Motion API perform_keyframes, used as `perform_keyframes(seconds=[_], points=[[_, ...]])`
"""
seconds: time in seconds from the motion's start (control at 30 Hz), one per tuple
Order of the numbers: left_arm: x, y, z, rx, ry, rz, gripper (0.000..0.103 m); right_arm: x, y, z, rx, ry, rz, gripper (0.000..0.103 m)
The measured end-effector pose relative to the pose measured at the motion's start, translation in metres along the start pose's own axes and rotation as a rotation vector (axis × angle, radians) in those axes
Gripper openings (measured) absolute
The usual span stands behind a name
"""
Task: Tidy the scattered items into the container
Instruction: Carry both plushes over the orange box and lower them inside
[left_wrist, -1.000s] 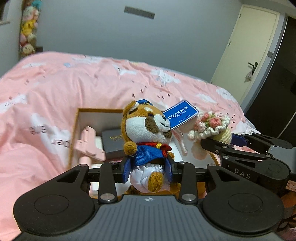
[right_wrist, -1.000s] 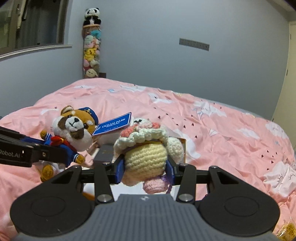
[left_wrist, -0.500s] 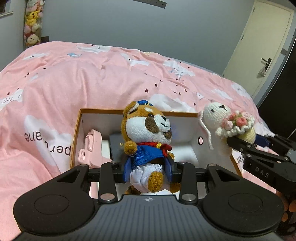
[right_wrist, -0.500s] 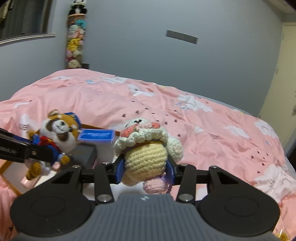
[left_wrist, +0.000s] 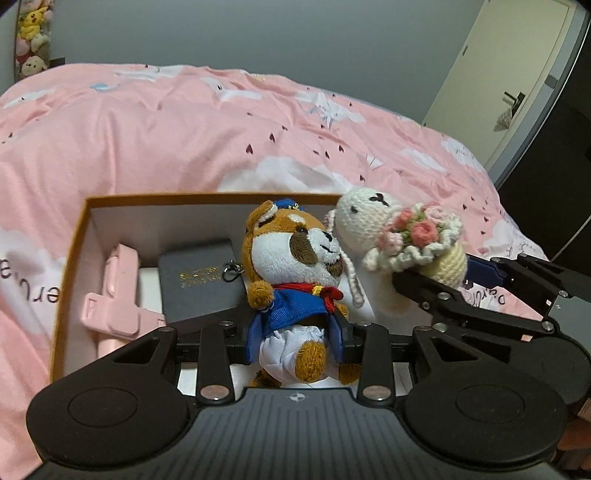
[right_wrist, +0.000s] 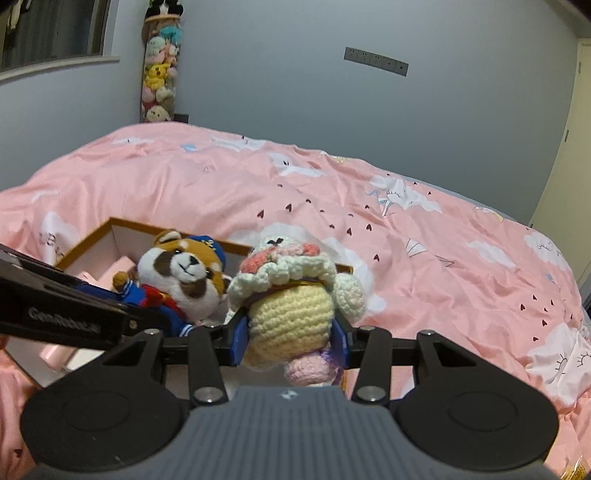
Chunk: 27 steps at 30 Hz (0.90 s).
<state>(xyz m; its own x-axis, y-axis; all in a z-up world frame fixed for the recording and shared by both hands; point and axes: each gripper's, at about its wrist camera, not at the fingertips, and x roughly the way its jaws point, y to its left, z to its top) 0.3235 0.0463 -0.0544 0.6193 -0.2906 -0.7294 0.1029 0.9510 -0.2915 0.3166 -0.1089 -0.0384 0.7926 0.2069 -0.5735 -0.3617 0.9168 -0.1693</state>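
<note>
The left gripper (left_wrist: 295, 341) is clamped on the sailor plush (left_wrist: 295, 273) at its waist, holding it upright over the open box (left_wrist: 70, 258); the right gripper (right_wrist: 290, 341) is pressed tight on the crochet doll (right_wrist: 288, 314) around its yellow body, with the doll's bouquet and white head leaning against the plush's cheek, both toys hanging above the box's right half. Inside the box a pink case (left_wrist: 110, 295) lies along the left wall and a black booklet (left_wrist: 199, 280) beside it, so free floor is scarce; the box sits on the pink bed cover (left_wrist: 184, 129). The risk, as I judge it: the two toys touch, so releasing one could drag or tip the other; the doll hangs near the right rim and might fall outside onto the bed; the plush's metal clip (left_wrist: 231, 275) could snag.
</note>
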Motion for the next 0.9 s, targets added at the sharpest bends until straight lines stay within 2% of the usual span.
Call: perform_keyframes(seconds=[0.27, 0.43, 0.77, 0.9], points=[[0.026, 0.012, 0.008, -0.008, 0.074, -0.028, 0.041, 0.022, 0.005, -0.005, -0.03, 0.057, -0.012, 0.048], [0.04, 0.015, 0.015, -0.002, 0.103, -0.009, 0.041, 0.035, 0.004, -0.004, -0.008, 0.116, 0.006, 0.048], [0.063, 0.027, 0.017, -0.114, 0.183, -0.017, 0.041, 0.058, -0.002, 0.001, 0.062, 0.246, 0.017, 0.048], [0.068, 0.027, 0.017, -0.13, 0.207, -0.002, 0.041, 0.059, -0.006, 0.004, 0.123, 0.303, 0.032, 0.048]])
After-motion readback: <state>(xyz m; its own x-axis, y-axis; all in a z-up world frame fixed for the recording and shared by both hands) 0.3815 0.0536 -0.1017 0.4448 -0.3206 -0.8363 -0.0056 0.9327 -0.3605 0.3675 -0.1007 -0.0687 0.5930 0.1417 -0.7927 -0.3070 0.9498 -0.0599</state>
